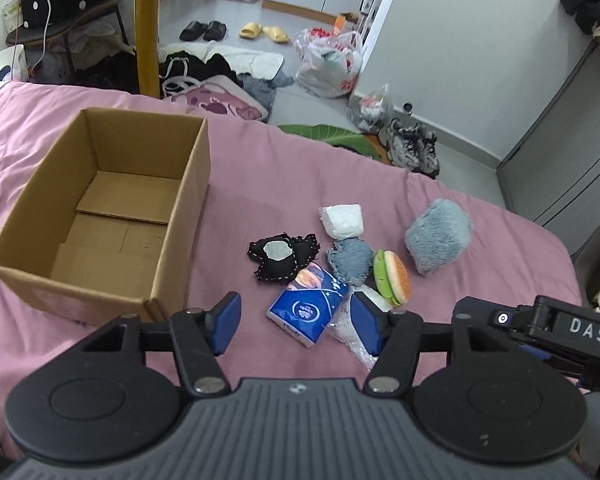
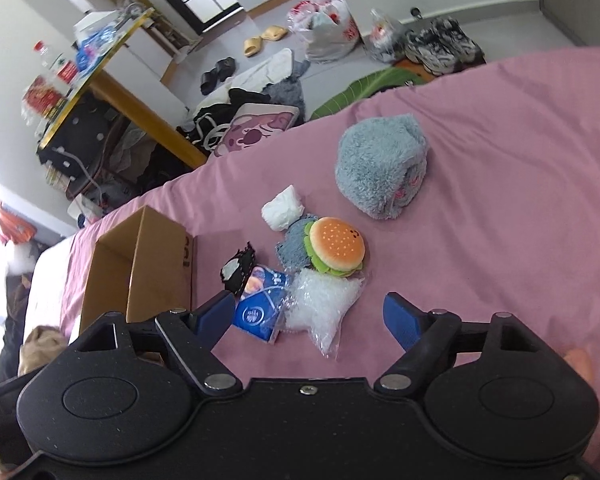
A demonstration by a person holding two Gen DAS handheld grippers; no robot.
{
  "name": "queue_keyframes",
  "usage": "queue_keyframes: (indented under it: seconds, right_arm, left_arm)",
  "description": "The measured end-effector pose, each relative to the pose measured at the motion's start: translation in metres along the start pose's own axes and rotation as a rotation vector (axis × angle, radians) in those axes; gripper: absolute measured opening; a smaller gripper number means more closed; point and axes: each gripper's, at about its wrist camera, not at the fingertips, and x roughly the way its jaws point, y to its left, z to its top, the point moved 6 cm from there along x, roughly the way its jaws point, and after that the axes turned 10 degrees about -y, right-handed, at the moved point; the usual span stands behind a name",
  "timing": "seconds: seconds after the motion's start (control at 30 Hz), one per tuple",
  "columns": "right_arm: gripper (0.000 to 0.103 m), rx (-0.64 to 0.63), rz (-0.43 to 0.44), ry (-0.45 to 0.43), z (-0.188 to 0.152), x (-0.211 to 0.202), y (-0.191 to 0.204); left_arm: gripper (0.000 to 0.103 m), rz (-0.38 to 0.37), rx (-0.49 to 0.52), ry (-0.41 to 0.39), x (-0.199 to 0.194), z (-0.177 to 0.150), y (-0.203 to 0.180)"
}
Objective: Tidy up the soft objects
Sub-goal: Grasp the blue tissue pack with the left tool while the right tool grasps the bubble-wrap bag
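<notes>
Cardboard box [image 1: 100,216]: interior visible only in left wrist view, bare; right wrist view shows its outer wall. Soft items clustered on pink bedspread [image 1: 260,168], right of box: black stitched pouch [image 1: 282,256], blue tissue pack [image 1: 312,306], clear plastic bag [image 2: 320,312], burger plush [image 2: 334,246], white wad [image 1: 342,220], grey fluffy plush [image 2: 380,164]. Left gripper [image 1: 296,326]: jaws wide apart, empty, tissue pack between and just beyond tips. Right gripper [image 2: 310,318]: wide apart, empty, above plastic bag
</notes>
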Motion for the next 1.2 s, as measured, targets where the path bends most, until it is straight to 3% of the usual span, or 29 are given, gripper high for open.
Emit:
queue_keyframes:
  seconds: [0.2, 0.5, 0.83, 1.1, 1.2]
  right_arm:
    - [0.079, 0.073, -0.018, 0.016, 0.003, 0.024, -0.009]
    - [0.063, 0.175, -0.049, 0.101, -0.014, 0.056, -0.032]
    - [0.063, 0.221, -0.027, 0.196, -0.025, 0.085, -0.033]
    - [0.062, 0.227, -0.017, 0.218, -0.027, 0.103, -0.034]
    - [0.051, 0.23, -0.014, 0.216, -0.028, 0.106, -0.036]
  left_arm:
    - [0.057, 0.006, 0.003, 0.043, 0.031, 0.004, -0.001]
    - [0.051, -0.017, -0.051, 0.096, 0.073, -0.012, 0.002]
    - [0.051, -0.016, -0.052, 0.172, 0.107, -0.026, 0.004]
    - [0.053, -0.03, -0.064, 0.21, 0.128, -0.031, 0.002]
    - [0.056, -0.028, -0.051, 0.216, 0.132, -0.032, 0.0]
